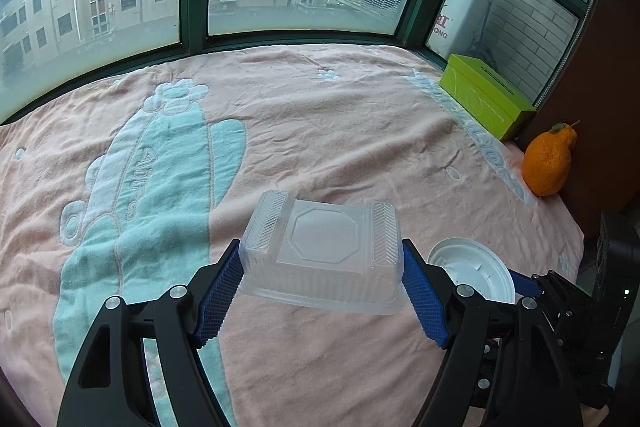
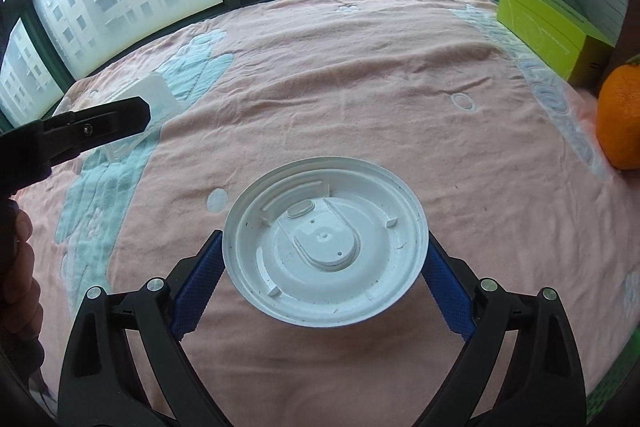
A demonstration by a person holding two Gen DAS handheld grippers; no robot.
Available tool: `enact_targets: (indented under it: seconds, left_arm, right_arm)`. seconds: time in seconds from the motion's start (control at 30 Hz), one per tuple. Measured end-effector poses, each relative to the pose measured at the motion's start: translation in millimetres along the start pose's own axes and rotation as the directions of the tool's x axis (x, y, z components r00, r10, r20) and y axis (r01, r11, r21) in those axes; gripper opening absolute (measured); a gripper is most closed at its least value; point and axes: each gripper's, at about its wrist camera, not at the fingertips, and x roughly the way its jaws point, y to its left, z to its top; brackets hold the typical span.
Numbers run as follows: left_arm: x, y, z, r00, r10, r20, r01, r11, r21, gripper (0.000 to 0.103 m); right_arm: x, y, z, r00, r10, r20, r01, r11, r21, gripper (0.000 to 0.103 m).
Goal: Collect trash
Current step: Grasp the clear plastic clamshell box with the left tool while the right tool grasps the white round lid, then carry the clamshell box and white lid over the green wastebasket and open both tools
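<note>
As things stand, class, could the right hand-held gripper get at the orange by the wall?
Probably not yet. The right hand-held gripper is shut on the white lid, so its fingers are full, though the towel between it and the orange lies bare.

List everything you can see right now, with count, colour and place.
Plastic container: 1, clear, upside down, between the left pads.
Cup lid: 1, white, between the right pads.
Blanket: 1, pink with pale blue figures, under everything.
Box: 1, lime green, far right by the window.
Citrus fruit: 1, orange, right edge, nearer than the box.
Left hand-held gripper: black, blue pads, shut on the container.
Right hand-held gripper: same, shut on the lid.
</note>
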Motion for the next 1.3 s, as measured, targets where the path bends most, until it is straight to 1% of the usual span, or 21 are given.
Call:
enact_targets:
  seconds: [0.17,0.3,0.47,0.57,0.7,0.83,1.03,1.17,1.3]
  left_arm:
    - [-6,-31,-14,0.999,-0.042,-0.009,0.042,0.998,0.035,0.074]
    - [-12,-64,-26,0.997,-0.081,-0.019,0.082,0.994,0.077,0.074]
    - [-19,-108,-41,0.99,-0.138,-0.039,0.142,0.981,0.134,0.074]
    - [-21,-137,-52,0.984,-0.167,-0.059,0.174,0.97,0.171,0.074]
    - [-20,-175,-66,0.977,-0.196,-0.089,0.211,0.953,0.219,0.074]
    - [-19,-211,-77,0.968,-0.221,-0.118,0.245,0.933,0.263,0.074]
    - [-17,-263,-94,0.956,-0.248,-0.156,0.287,0.899,0.33,0.074]
    - [-17,-291,-105,0.951,-0.253,-0.178,0.303,0.878,0.37,0.074]
    - [-14,-311,-115,0.946,-0.255,-0.201,0.317,0.86,0.401,0.074]
  right_arm:
    - [-35,-23,-24,1.0,-0.009,0.021,0.008,0.998,0.055,0.092]
    - [-64,-46,-48,0.999,-0.032,0.042,0.027,0.994,0.104,0.092]
    - [-99,-81,-85,0.994,-0.098,0.055,0.087,0.98,0.176,0.092]
    - [-117,-109,-110,0.988,-0.142,0.052,0.126,0.964,0.234,0.092]
    - [-138,-148,-145,0.979,-0.2,0.03,0.18,0.932,0.314,0.092]
    - [-156,-188,-178,0.965,-0.261,-0.003,0.243,0.892,0.382,0.093]
    - [-176,-236,-220,0.942,-0.331,-0.05,0.315,0.827,0.465,0.093]
    - [-182,-262,-242,0.93,-0.356,-0.086,0.347,0.783,0.516,0.093]
    - [-185,-280,-256,0.919,-0.378,-0.113,0.374,0.745,0.552,0.093]
